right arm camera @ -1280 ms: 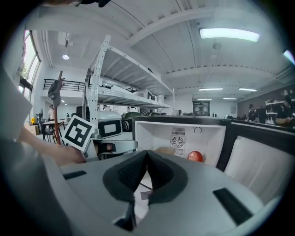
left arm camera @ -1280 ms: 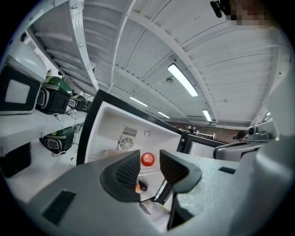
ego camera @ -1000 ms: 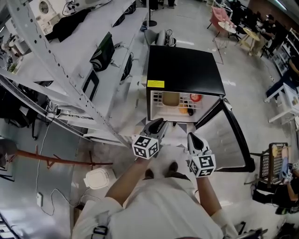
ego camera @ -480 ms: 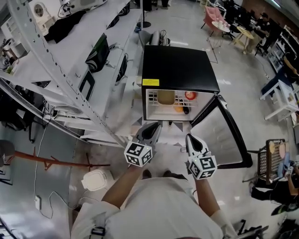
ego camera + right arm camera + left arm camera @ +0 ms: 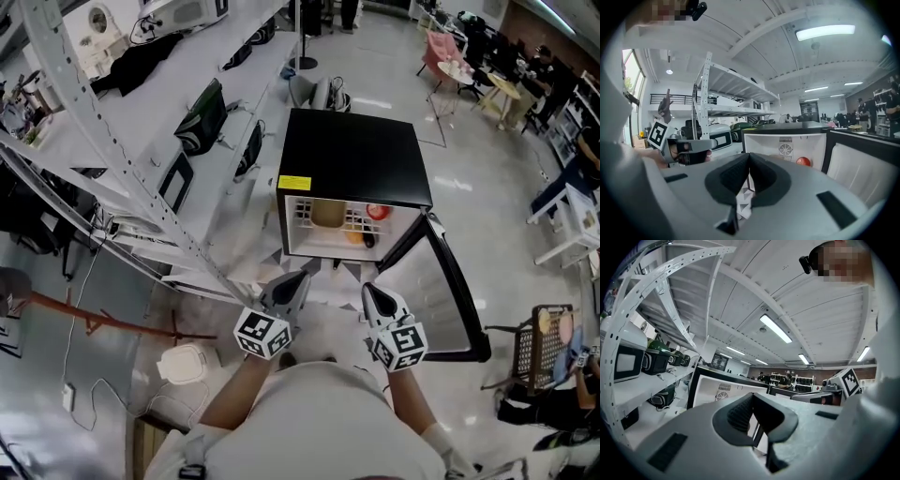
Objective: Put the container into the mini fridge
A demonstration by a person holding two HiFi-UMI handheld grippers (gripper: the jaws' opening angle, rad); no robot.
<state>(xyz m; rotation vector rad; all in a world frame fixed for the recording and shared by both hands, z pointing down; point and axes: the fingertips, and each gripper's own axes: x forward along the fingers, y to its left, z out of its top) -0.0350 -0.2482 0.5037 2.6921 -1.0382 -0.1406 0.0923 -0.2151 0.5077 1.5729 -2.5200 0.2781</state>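
Container point(image 5: 327, 214) is seen ahead inside the mini fridge point(image 5: 356, 150), nearer the left gripper point(image 5: 294, 279) than the right gripper point(image 5: 372, 292) (both pressed together, empty).

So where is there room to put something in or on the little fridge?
The mini fridge's black top is bare. Inside, the bottom left looks free, beside the orange thing. The wire shelf is crowded: a tan container and a red thing.

The glossy floor point(image 5: 487, 187) carries the open mini fridge point(image 5: 354, 159).
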